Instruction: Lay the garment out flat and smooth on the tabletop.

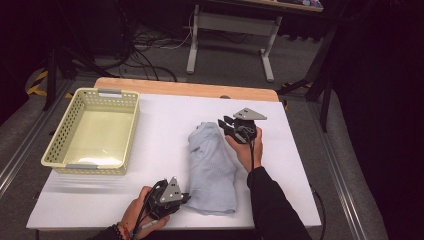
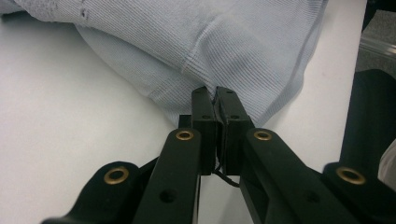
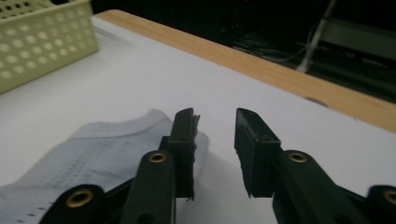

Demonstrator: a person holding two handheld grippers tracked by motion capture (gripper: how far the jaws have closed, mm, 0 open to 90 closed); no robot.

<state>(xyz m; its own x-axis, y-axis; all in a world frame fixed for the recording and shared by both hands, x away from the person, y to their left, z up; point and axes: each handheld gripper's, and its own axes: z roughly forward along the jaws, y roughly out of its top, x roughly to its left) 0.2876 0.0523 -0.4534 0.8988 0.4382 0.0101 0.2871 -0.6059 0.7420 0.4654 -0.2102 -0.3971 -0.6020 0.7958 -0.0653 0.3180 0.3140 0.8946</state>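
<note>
A light blue folded garment point(image 1: 212, 165) lies lengthwise in the middle of the white table point(image 1: 160, 150). At its near left corner my left gripper point(image 1: 185, 199) is shut on the cloth. In the left gripper view the two jaws point(image 2: 215, 95) meet on the ribbed hem of the garment point(image 2: 210, 42). By the garment's far right corner my right gripper point(image 1: 226, 122) stands open. In the right gripper view its gap point(image 3: 215, 123) is empty, and the garment's point(image 3: 102, 154) edge lies beside and under the left jaw.
A pale yellow perforated basket point(image 1: 131, 135) stands empty at the table's left, its corner seen in the right gripper view point(image 3: 42, 37). A wooden edge point(image 1: 185, 89) borders the table's far side. Cables and a desk frame point(image 1: 230, 30) lie on the floor beyond.
</note>
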